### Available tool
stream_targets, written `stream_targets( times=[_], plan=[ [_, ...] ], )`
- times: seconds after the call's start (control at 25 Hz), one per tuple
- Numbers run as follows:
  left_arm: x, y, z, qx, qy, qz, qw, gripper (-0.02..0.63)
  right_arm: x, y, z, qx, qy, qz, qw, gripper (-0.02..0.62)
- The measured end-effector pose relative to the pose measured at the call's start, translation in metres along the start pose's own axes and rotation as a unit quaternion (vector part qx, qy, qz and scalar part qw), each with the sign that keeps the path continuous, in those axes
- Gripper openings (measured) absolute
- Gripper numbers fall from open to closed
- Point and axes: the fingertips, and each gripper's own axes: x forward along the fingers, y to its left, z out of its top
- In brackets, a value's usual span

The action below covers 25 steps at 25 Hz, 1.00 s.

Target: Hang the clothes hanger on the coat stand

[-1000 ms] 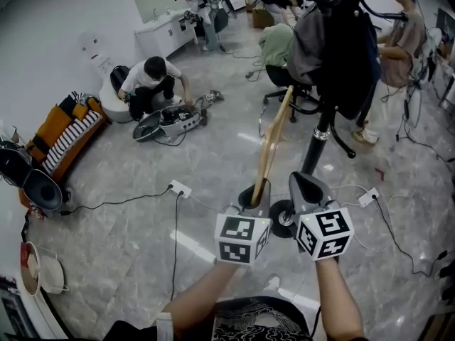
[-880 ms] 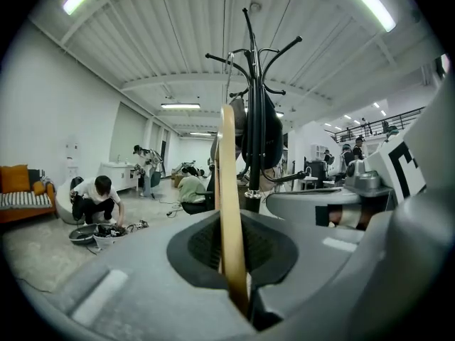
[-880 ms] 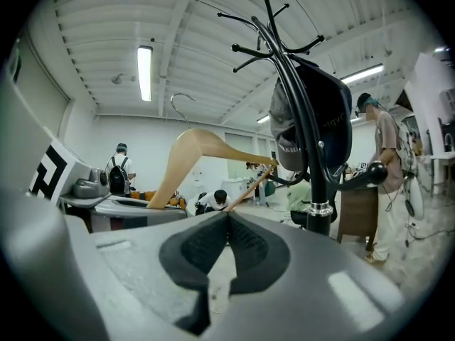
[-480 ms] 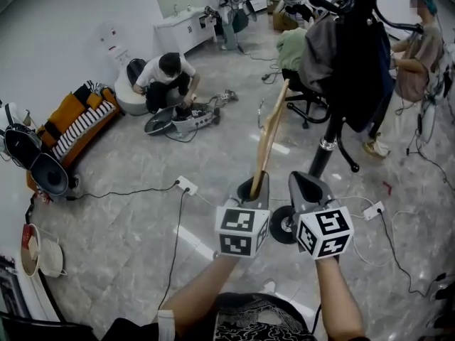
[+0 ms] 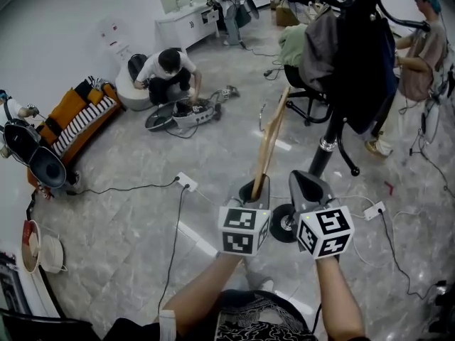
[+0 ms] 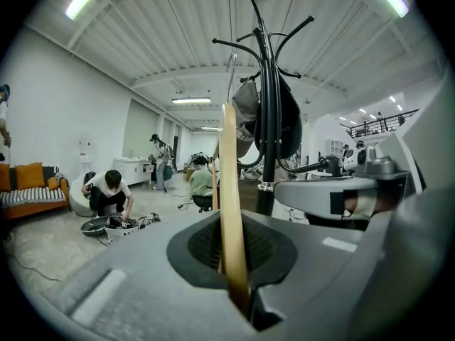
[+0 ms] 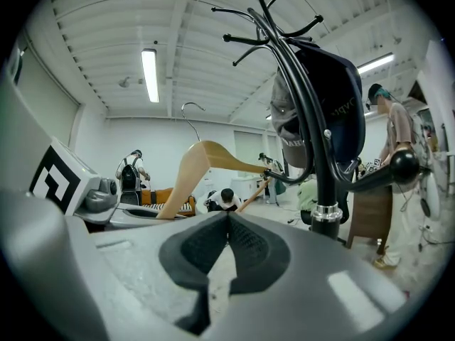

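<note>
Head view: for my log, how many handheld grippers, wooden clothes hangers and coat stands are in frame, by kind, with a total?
Grippers: 2, the left gripper with its jaws shut on the hanger, and the right gripper with its jaws together and empty
Wooden clothes hanger: 1
Coat stand: 1
Total: 4

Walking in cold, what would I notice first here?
The pale wooden hanger stands out, clamped in the left gripper at the centre. Just right of it rises a black coat stand draped with dark clothes, beside the shut, empty right gripper. Further off, at upper left, a person crouches over gear on the floor.
</note>
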Motion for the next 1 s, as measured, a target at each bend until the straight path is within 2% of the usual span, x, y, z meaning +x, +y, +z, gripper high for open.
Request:
stream_targets(
  times=[0.52,1.0],
  plan=[
    [0.061,0.020,-0.012,-0.002,0.023,-0.037,0.9991,0.006,0.042,-0.033,-0.002,0.004,0.008,-0.041,0.999,0.001],
    [0.110,0.017,-0.019,0.001,0.046,-0.075,0.9961,0.006,0.068,-0.066,-0.002,0.015,0.012,-0.077,0.997,0.000]
  ],
)
